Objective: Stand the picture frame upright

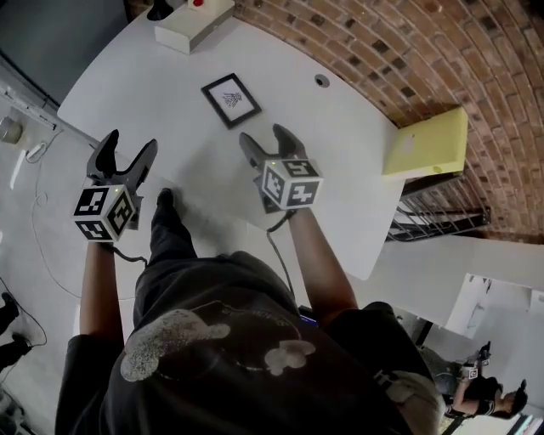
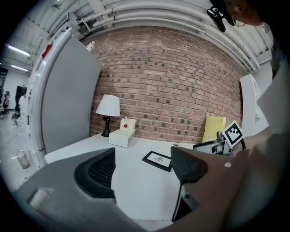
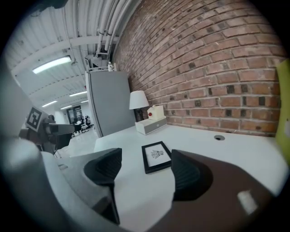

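Picture frame (image 1: 231,100): lay flat, face up, on the white table (image 1: 153,93), toward its far edge, well inside the corners, gripped by nothing. Brick wall (image 1: 382,51): ran along that far edge. Yellow board (image 1: 429,143): stood by the wall, off the table's right edge. Cream box (image 1: 191,21) with a red button: sat at the far left corner, with a white-shaded lamp (image 2: 108,108) just beside it. Left gripper (image 1: 130,144): hovered at the near left edge, jaws spread, empty. Right gripper (image 1: 265,140): hung above the near edge, pointed at the frame but apart from it, jaws released, holding nothing. Small round cable hole (image 1: 321,81): showed near the far edge.
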Available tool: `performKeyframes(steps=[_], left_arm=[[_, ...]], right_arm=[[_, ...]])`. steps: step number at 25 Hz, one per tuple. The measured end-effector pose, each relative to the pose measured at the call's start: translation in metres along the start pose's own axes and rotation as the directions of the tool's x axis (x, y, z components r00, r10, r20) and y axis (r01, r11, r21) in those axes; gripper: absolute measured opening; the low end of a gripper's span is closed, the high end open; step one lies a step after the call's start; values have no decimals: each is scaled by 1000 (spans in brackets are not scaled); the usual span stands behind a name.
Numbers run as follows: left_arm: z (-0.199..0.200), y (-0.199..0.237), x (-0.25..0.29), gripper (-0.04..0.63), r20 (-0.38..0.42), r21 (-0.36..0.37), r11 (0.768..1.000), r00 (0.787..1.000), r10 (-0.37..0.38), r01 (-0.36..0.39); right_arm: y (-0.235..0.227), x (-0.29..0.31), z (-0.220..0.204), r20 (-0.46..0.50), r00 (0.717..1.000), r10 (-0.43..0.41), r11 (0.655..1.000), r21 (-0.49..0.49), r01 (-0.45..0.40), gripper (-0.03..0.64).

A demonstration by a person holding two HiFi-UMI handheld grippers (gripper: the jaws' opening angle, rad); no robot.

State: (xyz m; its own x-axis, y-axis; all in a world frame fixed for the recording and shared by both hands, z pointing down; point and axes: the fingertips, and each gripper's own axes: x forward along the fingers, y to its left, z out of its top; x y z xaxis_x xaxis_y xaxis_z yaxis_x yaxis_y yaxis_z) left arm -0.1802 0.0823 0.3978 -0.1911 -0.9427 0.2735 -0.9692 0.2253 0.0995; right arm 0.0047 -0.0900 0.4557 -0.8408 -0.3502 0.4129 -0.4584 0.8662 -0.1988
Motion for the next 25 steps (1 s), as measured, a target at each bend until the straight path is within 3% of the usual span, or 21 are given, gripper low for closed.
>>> performKeyframes(steps=[3,6,11,19,25], left_arm=[[8,20,53,373,-42,41,992,993,-114,116],[11,33,95,373,-91,48,974,972,-215,220],[14,50,143,373,-155,62,942,935,-319,331],[8,52,197,373,-243,86,862,850,-468,499],[3,47,225,373,-302,109,801,787,-537,588]], right_arm=[[-12,24,9,-5,995,-100,994,40,100,336],[-24,37,10,-15,979,-204,973,103,205,336],[-39,55,10,-40,947,-319,931,176,321,336],[-53,62,-11,-125,864,-488,812,297,502,336],[-56,71,-26,-197,806,-559,725,356,590,335]])
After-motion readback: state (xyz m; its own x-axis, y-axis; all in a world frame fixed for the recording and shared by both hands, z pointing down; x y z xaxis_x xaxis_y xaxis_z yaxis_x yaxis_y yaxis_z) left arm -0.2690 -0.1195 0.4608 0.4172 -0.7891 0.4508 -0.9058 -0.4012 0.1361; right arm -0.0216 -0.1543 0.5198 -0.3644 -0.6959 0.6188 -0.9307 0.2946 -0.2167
